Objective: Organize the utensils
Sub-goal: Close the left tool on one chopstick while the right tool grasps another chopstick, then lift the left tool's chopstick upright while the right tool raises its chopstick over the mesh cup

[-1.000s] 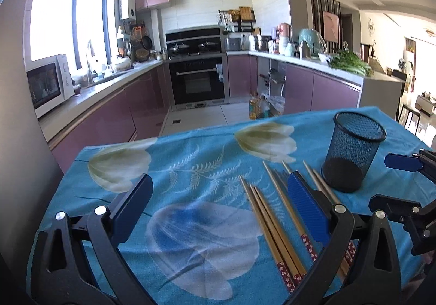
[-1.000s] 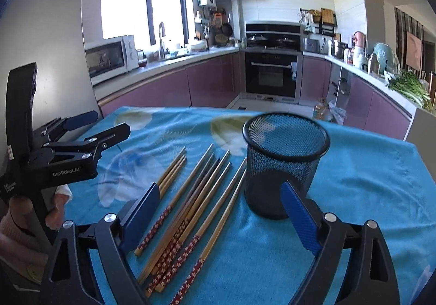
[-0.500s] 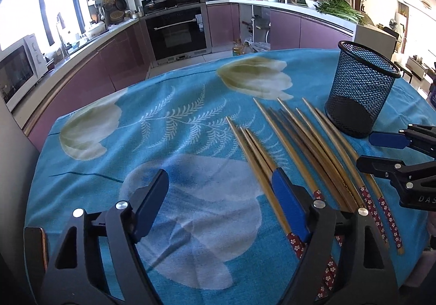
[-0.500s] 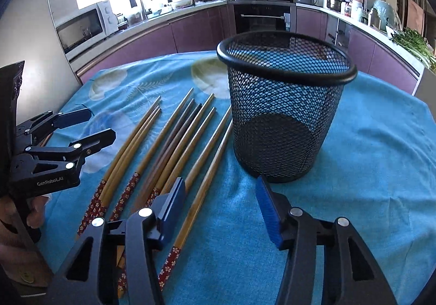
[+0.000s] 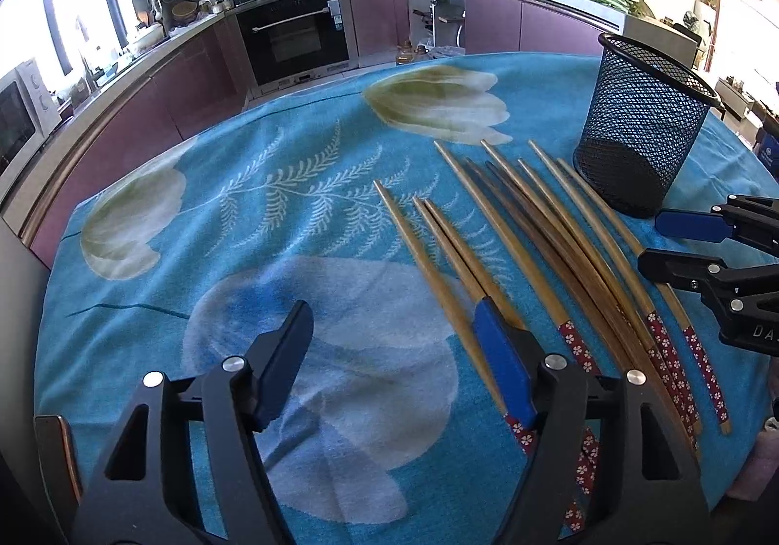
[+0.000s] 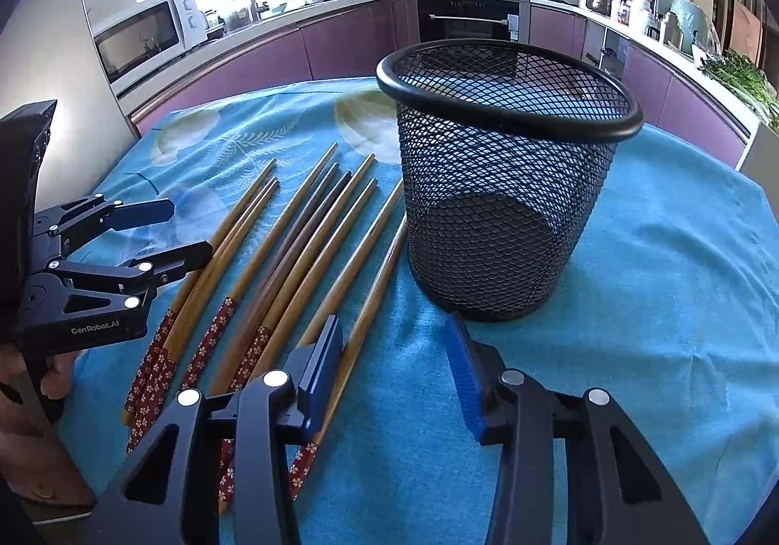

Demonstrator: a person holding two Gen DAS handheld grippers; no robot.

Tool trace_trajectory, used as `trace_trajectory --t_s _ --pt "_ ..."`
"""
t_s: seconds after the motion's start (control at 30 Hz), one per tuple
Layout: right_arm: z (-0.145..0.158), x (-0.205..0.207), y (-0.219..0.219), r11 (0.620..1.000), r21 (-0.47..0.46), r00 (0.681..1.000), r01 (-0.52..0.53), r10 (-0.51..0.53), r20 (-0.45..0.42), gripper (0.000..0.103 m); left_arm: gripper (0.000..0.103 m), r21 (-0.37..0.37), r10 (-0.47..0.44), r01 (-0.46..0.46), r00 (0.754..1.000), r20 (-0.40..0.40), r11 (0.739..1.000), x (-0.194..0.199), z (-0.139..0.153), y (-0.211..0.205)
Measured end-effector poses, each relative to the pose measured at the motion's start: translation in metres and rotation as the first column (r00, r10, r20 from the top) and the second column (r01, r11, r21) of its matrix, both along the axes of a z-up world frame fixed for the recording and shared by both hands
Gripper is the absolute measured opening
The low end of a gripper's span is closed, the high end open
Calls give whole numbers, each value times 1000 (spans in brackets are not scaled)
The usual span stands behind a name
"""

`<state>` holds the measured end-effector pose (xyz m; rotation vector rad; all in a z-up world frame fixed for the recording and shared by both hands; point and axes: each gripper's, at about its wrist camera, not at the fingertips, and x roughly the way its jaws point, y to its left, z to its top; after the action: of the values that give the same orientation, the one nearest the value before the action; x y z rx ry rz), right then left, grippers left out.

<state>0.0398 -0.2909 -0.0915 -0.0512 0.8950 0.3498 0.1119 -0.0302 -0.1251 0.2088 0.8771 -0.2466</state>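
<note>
Left wrist view: wooden chopsticks lie flat on a blue floral tablecloth just left of an upright black mesh holder, narrow tips pointing away, red patterned ends near. The left gripper, jaws closing, grasps nothing.

Right wrist view: chopsticks fan left of the holder. The right gripper, closing, stands released over cloth, empty

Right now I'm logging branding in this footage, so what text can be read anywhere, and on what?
"GenRobot.AI": on the left gripper, seen from the right wrist.
"DA": cut-off letters on the right gripper, seen from the left wrist.
Microwave and oven markings: too small to read.
</note>
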Motion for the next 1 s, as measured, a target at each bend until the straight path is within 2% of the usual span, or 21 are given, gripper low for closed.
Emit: trace_trajectory --t_s 0.17,0.27,0.33,0.4,0.53,0.77,1.0 --pt "-2 4 10 999 -32 1000 -6 7 11 41 67 -41 3 -4 999 -37 999 9 -4 2" --pt "-2 7 10 1000 -26 1000 -6 7 8 34 58 -57 6 -8 999 -43 998 15 -3 0" --pt "-2 8 8 1000 3 1000 -11 11 -3 20 45 -67 -1 -2 999 -46 998 15 -3 -2" --pt "-2 9 6 999 31 1000 -12 12 -16 12 37 -78 -8 4 999 -50 997 16 -2 -5" --pt "-3 10 2 997 73 999 -1 4 -34 7 16 -115 -6 -1 998 -63 993 16 -1 -3" --pt "-1 5 -7 994 109 999 7 -3 -37 6 8 -148 21 -31 997 -68 988 12 1 3" --pt "11 -4 -12 992 126 1000 -12 12 -5 6 8 -139 24 -29 999 -35 990 1 11 9"
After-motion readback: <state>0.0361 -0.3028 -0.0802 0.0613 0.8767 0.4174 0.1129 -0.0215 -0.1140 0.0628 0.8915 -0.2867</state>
